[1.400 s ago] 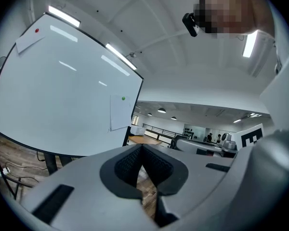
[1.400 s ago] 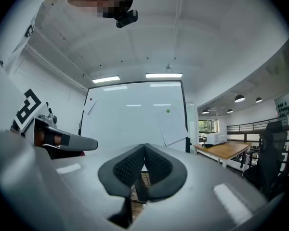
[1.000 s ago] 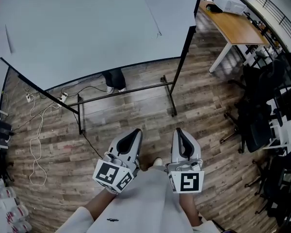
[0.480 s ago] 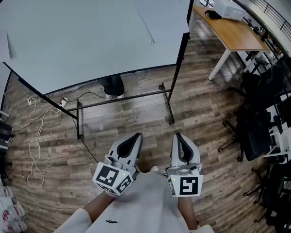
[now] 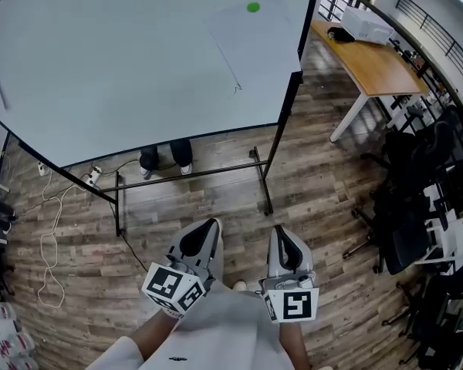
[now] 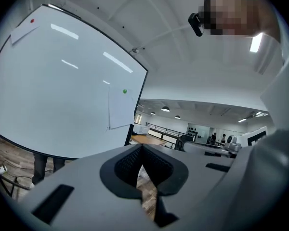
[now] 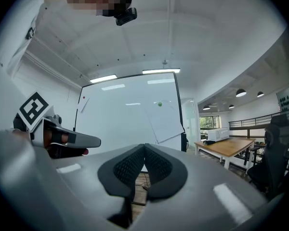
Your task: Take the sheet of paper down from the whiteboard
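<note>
The sheet of paper (image 5: 255, 45) hangs on the far right part of the whiteboard (image 5: 116, 68), and a green magnet (image 5: 252, 7) holds it at the top. Both grippers are near the person's body, well apart from the board, and they point toward it. The left gripper (image 5: 207, 231) is clenched with nothing between its jaws, and the right gripper (image 5: 282, 237) is also clenched and empty. Under the board a person's legs (image 5: 162, 157) are visible. A wooden table (image 5: 374, 56) stands at the far right, and white cables (image 5: 50, 241) lie on the floor at the left.
</note>
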The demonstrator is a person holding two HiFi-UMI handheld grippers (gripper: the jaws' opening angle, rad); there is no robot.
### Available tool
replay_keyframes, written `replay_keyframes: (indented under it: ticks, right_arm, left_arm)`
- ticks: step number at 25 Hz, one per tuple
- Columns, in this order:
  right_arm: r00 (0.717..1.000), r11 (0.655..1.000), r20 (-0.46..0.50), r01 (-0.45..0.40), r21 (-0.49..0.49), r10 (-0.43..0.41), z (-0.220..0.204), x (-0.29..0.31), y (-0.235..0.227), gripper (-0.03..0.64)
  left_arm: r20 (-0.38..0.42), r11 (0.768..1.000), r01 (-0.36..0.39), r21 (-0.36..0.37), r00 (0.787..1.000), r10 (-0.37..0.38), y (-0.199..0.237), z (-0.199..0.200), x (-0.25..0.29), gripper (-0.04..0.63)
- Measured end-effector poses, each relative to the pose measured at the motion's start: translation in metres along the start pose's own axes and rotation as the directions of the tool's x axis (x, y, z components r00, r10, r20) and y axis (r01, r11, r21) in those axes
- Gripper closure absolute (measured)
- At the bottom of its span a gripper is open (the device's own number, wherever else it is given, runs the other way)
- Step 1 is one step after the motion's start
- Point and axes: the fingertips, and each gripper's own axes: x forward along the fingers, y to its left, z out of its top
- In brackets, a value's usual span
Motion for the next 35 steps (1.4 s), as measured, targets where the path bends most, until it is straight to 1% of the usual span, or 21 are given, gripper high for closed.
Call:
replay_keyframes:
  ticks: [3,5,7,11,16,21,27,31,35]
  right_arm:
    - [1.0,1.0,-0.006,0.008,-0.005,-0.008,-0.006,0.044,-0.017,0.605]
    - [1.0,1.0,-0.013,0.015,0.012,-0.015,-0.007,0.078,-0.026,0.604]
    - [1.0,1.0,0.002,0.012,0.014,-0.012,0.001,0.114,-0.03,0.604]
    - [0.999,1.0,0.031,0.011,-0.016,-0.01,0.025,0.186,-0.041,0.604]
    - [0.998,0.999,0.046,0.039,-0.03,-0.038,0.037,0.255,-0.054,0.604]
    - [0.997,0.998,0.067,0.047,-0.046,-0.044,0.046,0.298,-0.075,0.606]
    - [0.997,0.997,0.075,-0.003,-0.074,0.009,0.055,0.327,-0.095,0.605]
    - [0.995,0.997,0.081,-0.049,-0.059,0.053,0.058,0.335,-0.103,0.604]
    - [0.993,0.997,0.095,-0.067,-0.035,0.07,0.061,0.346,-0.112,0.604]
  left_arm:
    - [0.012,1.0,0.015,-0.021,1.0,-0.015,0.029,0.009,0.042,0.589]
    - [0.023,0.999,0.025,-0.022,0.999,-0.025,0.05,0.023,0.07,0.589]
    - [0.035,0.999,0.036,-0.011,0.999,-0.036,0.071,0.043,0.096,0.589]
    - [0.058,0.998,0.07,-0.006,0.996,-0.069,0.104,0.081,0.143,0.589]
    - [0.053,0.996,0.088,0.003,0.995,-0.088,0.146,0.109,0.185,0.589]
    - [0.066,0.995,0.093,0.038,0.993,-0.095,0.168,0.133,0.22,0.589]
    - [0.086,0.998,0.054,0.022,0.995,-0.056,0.17,0.143,0.25,0.589]
    - [0.104,1.0,0.012,0.007,0.994,-0.012,0.17,0.146,0.261,0.589]
    - [0.108,1.0,-0.011,0.004,0.994,0.01,0.172,0.148,0.271,0.589]
